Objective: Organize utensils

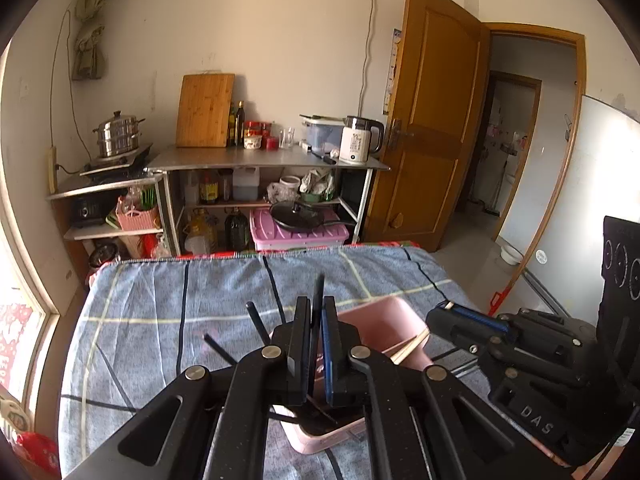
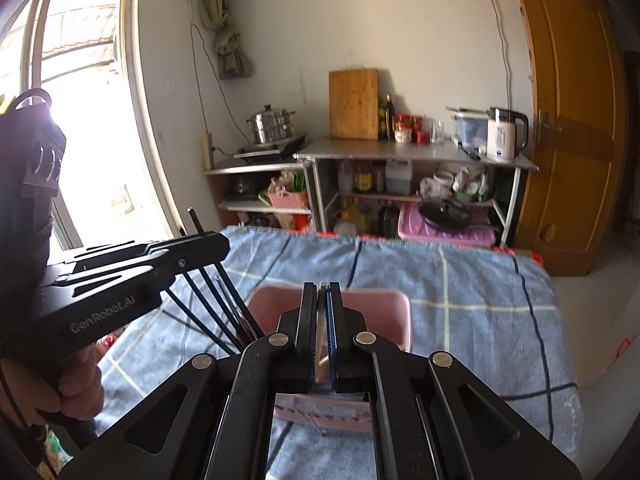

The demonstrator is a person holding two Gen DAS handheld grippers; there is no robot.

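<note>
over the pink holder (image 1: 384,320) — left tool (image 1: 318,308) pinches black chopstick (image 1: 319,292), right tool (image 2: 322,292) pale one (image 2: 322,285)

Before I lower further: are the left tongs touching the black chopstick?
Touching. Left wrist view: the left tongs are clamped on the black chopstick, whose tip sticks out above them.

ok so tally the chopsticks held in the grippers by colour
black chopstick, in the left gripper: 1
pale chopstick, in the right gripper: 1
total: 2
</note>
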